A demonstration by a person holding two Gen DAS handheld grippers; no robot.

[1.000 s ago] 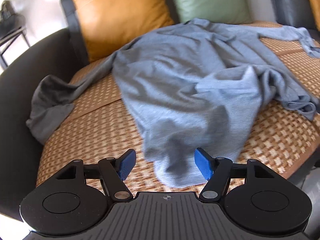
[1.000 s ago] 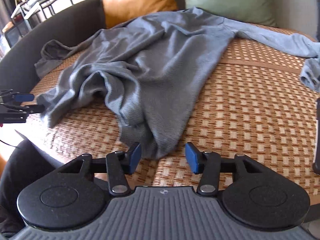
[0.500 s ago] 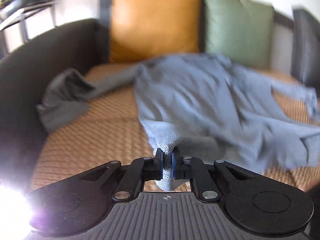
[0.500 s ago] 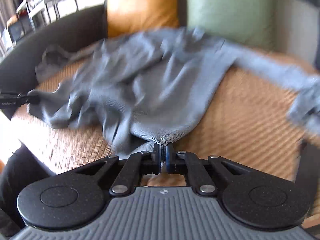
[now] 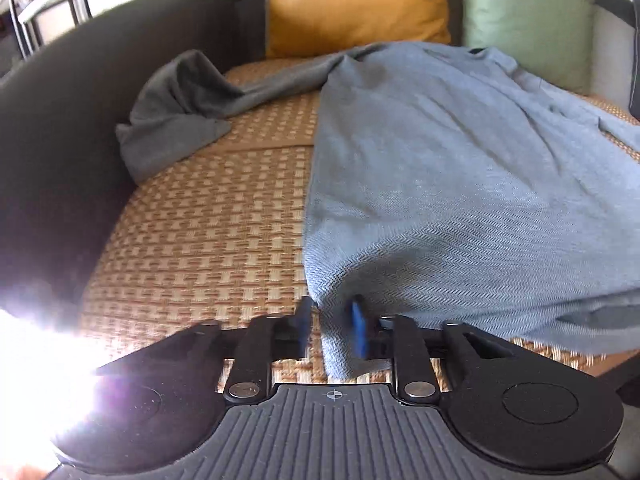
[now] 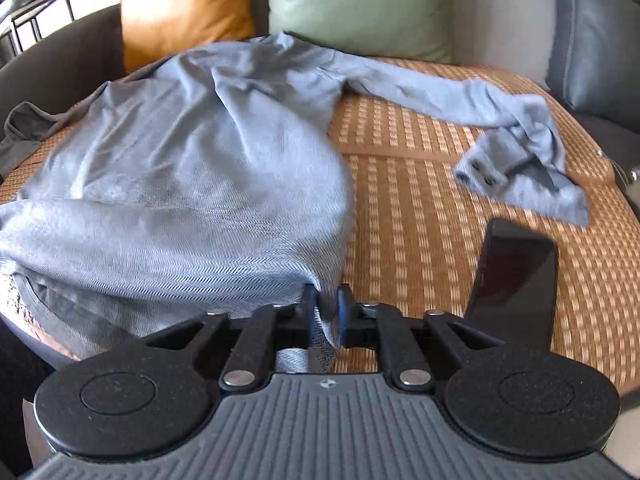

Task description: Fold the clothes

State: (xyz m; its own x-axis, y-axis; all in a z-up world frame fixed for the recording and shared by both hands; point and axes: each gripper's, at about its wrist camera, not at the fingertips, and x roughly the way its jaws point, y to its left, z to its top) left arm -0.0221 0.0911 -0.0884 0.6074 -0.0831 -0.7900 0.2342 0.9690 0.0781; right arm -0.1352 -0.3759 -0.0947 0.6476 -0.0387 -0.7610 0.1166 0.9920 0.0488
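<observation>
Lying spread over the woven mat (image 5: 208, 216) of the sofa, the grey shirt (image 5: 440, 168) covers the middle of the seat, with its collar end toward the back cushions and its hem at the front edge. The left gripper (image 5: 330, 328) is at the left front corner of the shirt; its jaws are opening, a fold of the hem hangs between the blue pads, and the pads look a little apart from the cloth, though the motion blur makes this hard to judge. The right gripper (image 6: 327, 312) is at the right front corner of the hem; its jaws are opening too, but the gap is narrow and the cloth between the pads looks touched by them on both sides. One sleeve (image 5: 180, 108) lies toward the left end of the seat, bunched against the dark armrest (image 5: 52, 128). The other sleeve (image 6: 500, 136) stretches toward the right end of the seat, with its cuff crumpled on the mat. An orange cushion (image 5: 356, 4) and a green cushion (image 5: 528, 16) stand at the back edge. A dark phone (image 6: 516, 272) lies on the mat near the front edge, just beside the right gripper.
</observation>
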